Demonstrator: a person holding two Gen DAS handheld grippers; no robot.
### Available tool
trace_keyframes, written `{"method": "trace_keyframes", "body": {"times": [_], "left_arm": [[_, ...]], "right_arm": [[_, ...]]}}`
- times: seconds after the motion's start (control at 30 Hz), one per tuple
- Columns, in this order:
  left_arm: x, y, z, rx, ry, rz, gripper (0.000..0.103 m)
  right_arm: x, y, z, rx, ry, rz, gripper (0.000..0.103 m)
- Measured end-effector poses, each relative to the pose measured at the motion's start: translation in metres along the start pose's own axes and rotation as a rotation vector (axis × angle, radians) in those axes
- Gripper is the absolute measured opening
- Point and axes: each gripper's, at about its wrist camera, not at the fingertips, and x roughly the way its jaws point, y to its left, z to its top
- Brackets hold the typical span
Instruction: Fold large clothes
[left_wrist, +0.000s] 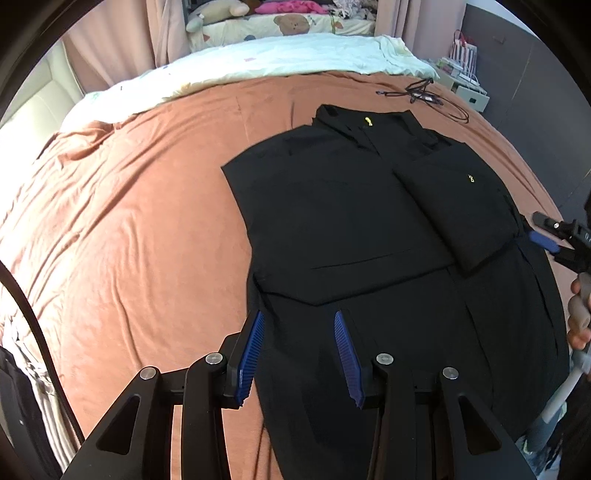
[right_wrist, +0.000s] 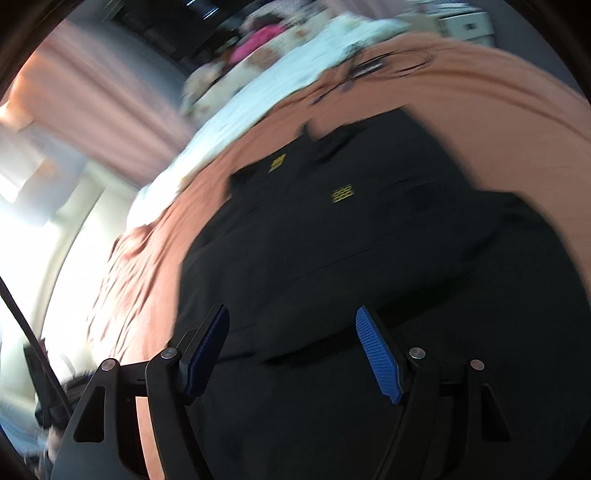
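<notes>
A large black jacket (left_wrist: 332, 206) lies flat on the orange-brown bed sheet (left_wrist: 129, 221), collar far from me with a yellow zip pull (left_wrist: 368, 121). Both sleeves are folded across its front; the right one (left_wrist: 465, 206) carries a small yellow logo. My left gripper (left_wrist: 299, 314) hovers open over the jacket's near left hem, and nothing is pinched between its blue pads (left_wrist: 251, 354). The right wrist view is motion-blurred. There my right gripper (right_wrist: 291, 309) stands wide open above the jacket (right_wrist: 369, 251), holding nothing. It also shows at the jacket's right edge (left_wrist: 543, 236).
A white quilt (left_wrist: 258, 62) and a plush toy (left_wrist: 218, 11) lie at the bed's far end. A black cable (left_wrist: 424, 94) rests beyond the collar. A drawer unit (left_wrist: 469, 92) stands far right, pink curtains (left_wrist: 110, 55) far left. A person's hand (left_wrist: 580, 310) is at the right edge.
</notes>
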Motion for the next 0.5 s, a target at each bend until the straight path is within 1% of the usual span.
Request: {"method": "trace_keyframes", "body": {"times": [0.07, 0.13, 0.2, 0.27, 0.33, 0.37, 0.4, 0.47, 0.5], "left_arm": [[0.006, 0.000, 0.000, -0.006, -0.001, -0.014, 0.042], [0.013, -0.001, 0.000, -0.010, 0.003, -0.024, 0.042], [0.023, -0.003, 0.000, -0.015, 0.013, -0.032, 0.042], [0.034, -0.003, -0.002, -0.017, 0.023, -0.039, 0.042], [0.044, -0.003, -0.003, -0.019, 0.038, -0.041, 0.042], [0.048, -0.003, -0.004, -0.019, 0.045, -0.041, 0.042], [0.052, -0.003, -0.004, -0.017, 0.053, -0.040, 0.042], [0.057, -0.001, -0.006, -0.015, 0.062, -0.035, 0.042], [0.058, 0.000, -0.007, -0.018, 0.063, -0.036, 0.042]], "right_arm": [[-0.003, -0.017, 0.006, 0.035, -0.007, -0.025, 0.064], [0.005, -0.030, 0.011, 0.064, 0.002, -0.067, 0.060], [0.016, -0.036, 0.013, 0.077, 0.005, -0.077, 0.058], [0.028, -0.041, 0.014, 0.092, 0.014, -0.068, 0.053], [0.041, -0.039, 0.013, 0.093, 0.024, -0.063, 0.041], [0.047, -0.039, 0.016, 0.088, 0.028, -0.073, 0.038], [0.052, -0.038, 0.019, 0.079, 0.031, -0.087, 0.032], [0.052, -0.041, 0.023, 0.084, 0.034, -0.094, 0.027], [0.054, -0.040, 0.024, 0.090, 0.031, -0.093, 0.019]]}}
